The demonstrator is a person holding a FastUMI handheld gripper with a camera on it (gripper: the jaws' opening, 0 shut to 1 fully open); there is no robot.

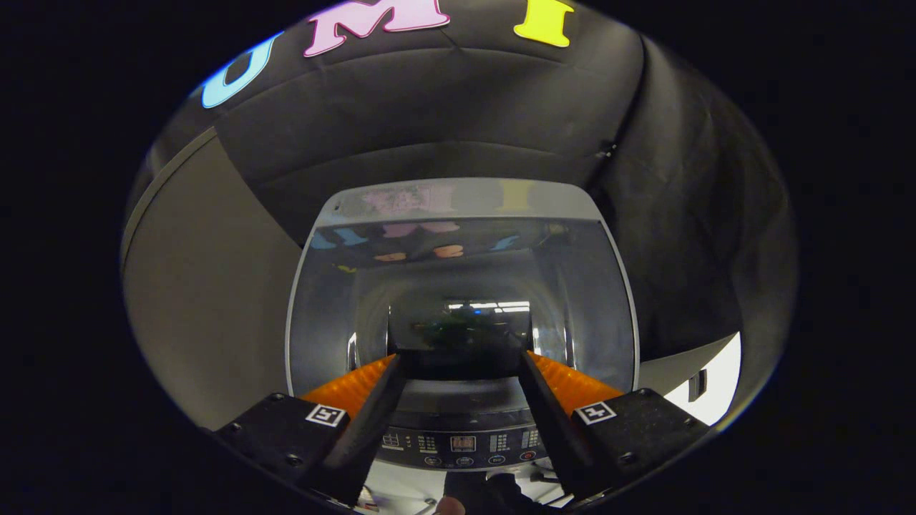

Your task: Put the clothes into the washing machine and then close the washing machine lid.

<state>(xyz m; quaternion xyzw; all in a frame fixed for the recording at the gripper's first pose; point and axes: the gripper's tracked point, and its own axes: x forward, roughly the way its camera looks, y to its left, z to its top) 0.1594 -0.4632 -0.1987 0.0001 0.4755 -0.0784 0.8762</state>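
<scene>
A top-loading washing machine (458, 197) stands straight ahead, seen from its front. Its glass lid (572, 300) lies down over the tub and mirrors the booth, so I cannot make out what is inside. The control panel (464, 443) runs along the near edge, low between my fingers. My gripper (459, 357) hangs open just above the lid's front part, fingers spread wide with nothing between them. A dark shape (494, 493), cloth or a sleeve, shows below the panel, and I cannot tell which it is.
A grey panel (200, 286) stands close on the machine's left. Black cloth hangs behind and to the right. A white surface (712, 386) shows low beside the machine's right side.
</scene>
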